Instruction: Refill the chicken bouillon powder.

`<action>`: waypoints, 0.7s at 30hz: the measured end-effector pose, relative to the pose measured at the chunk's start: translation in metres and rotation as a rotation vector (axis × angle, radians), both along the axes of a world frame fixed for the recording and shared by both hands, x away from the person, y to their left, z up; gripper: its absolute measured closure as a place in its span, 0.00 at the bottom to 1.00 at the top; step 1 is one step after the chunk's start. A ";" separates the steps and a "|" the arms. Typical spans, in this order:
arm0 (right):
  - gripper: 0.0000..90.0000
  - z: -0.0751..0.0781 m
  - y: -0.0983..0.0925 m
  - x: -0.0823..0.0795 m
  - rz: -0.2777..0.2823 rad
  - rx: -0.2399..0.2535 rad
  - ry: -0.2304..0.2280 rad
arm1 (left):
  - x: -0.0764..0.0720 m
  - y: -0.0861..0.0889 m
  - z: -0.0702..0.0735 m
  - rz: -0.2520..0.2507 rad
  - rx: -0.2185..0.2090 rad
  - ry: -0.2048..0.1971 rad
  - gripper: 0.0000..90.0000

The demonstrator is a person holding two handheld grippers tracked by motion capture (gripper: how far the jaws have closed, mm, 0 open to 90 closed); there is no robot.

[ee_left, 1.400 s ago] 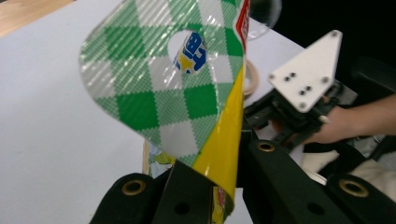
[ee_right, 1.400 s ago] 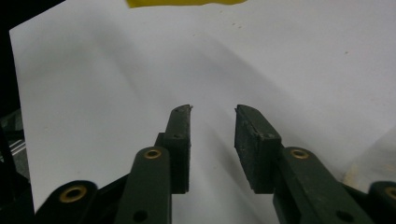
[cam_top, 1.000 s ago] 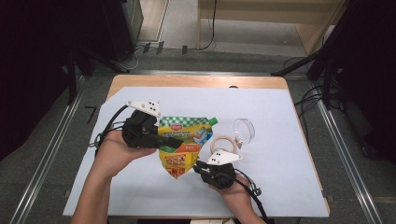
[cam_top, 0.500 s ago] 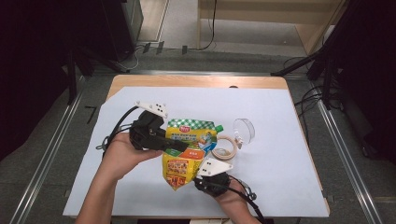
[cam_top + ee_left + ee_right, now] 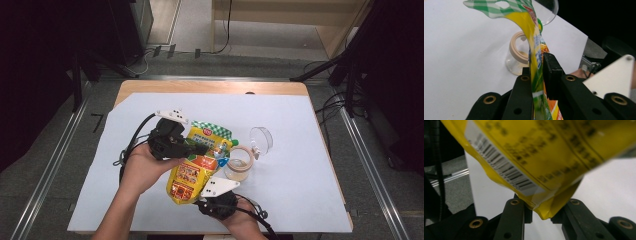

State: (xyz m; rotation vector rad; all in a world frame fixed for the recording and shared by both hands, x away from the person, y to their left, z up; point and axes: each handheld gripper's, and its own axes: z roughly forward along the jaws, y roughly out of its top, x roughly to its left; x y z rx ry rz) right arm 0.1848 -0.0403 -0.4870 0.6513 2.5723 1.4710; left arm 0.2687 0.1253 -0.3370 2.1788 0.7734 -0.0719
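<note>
Yellow pouch (image 5: pixel 197 160) swung over since a second ago, green-checked top now leaning toward open jar (image 5: pixel 237 162) (glass lid (image 5: pixel 261 139) lying just beyond).

Left gripper (image 5: pixel 200 149) clamped on pouch's mid edge, jaws just eased slightly, film between pads.

Right gripper (image 5: pixel 209 197) pinching bottom corner, nearly closed.

Looks like tilt set up for pouring; spout not yet over jar mouth.
</note>
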 end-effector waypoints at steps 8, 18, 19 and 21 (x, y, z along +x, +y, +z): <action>0.86 0.005 0.005 -0.006 0.044 0.017 0.007 | 0.003 -0.014 -0.010 0.050 0.014 0.043 0.92; 0.85 0.011 0.001 0.003 0.055 0.085 0.076 | 0.010 -0.024 -0.019 0.086 0.012 0.147 0.79; 0.85 0.012 0.001 0.004 0.058 0.093 0.086 | 0.010 -0.023 -0.019 0.090 0.008 0.157 0.78; 0.84 0.015 0.001 0.007 0.060 0.102 0.100 | 0.010 -0.024 -0.019 0.095 0.023 0.159 0.77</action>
